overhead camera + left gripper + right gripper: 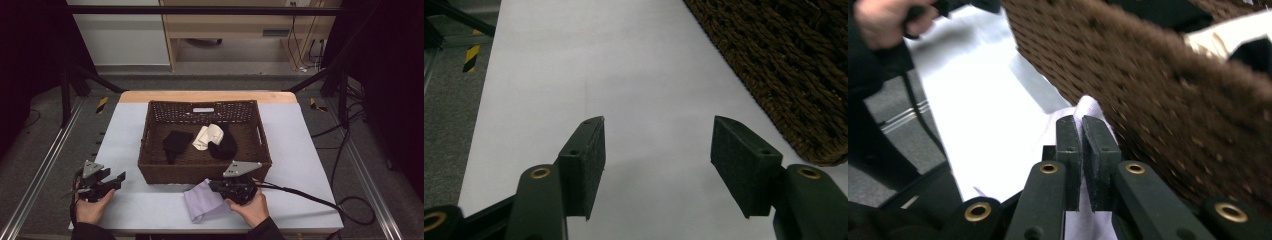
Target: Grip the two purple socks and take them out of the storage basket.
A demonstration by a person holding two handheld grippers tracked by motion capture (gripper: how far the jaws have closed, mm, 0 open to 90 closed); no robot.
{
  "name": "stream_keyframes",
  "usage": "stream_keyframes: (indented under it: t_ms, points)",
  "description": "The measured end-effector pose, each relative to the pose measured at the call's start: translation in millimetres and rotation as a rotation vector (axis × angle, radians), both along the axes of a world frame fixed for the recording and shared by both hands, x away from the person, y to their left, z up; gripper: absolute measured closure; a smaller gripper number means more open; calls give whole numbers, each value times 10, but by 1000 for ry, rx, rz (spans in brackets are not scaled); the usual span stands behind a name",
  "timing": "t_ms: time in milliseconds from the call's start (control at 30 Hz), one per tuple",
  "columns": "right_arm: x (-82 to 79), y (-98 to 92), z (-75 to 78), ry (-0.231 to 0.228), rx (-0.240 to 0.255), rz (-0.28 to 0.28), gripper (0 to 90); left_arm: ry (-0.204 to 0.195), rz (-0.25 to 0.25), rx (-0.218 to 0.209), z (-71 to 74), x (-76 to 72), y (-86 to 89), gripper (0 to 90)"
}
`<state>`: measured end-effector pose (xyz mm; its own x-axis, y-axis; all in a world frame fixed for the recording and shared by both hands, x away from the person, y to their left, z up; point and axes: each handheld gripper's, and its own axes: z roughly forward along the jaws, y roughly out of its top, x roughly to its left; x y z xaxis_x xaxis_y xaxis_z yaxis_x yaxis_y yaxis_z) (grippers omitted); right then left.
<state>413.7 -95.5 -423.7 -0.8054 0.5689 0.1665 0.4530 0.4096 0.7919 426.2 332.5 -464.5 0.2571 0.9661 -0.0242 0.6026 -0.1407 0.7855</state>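
Lilac cloth (202, 201) flat on the surface (125, 135), just in front of the basket (150, 131) near wall, pinched at its far edge by the right claw (215, 186). Basket opening directly beyond and above that claw, so likely a lift over the rim. Left claw (118, 179) wide apart, holding nothing, well off to the left beside the basket corner.

Right gripper view: jaws closed on a fold of cloth (1087, 107), wicker wall (1168, 110) right alongside. High view alone: two black items (177, 142) and a cream one (207, 136) already inside.
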Motion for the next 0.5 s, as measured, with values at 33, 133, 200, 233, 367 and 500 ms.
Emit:
stream_keyframes:
  t_ms: [33, 133, 200, 233, 367, 500]
  points:
    - [9, -6, -30, 1, -8, -6, 858, 0, 0, 1, 1, -1, 0, 384]
    - [39, -17, -152, 15, -24, -32, 852, 0, 0, 1, 1, -1, 1, 384]
    - [47, -8, -221, 16, -39, -43, 848, 0, 0, 0, 2, -1, 3, 384]
    - [48, 2, -242, 11, -45, -43, 846, 0, 0, -1, 1, -1, 3, 384]
    - [49, 37, -312, 6, -61, -53, 803, -3, 1, -4, 3, -4, -1, 384]
    - [30, 25, -294, -20, -54, -53, 718, -4, 0, -6, 4, -5, 0, 383]
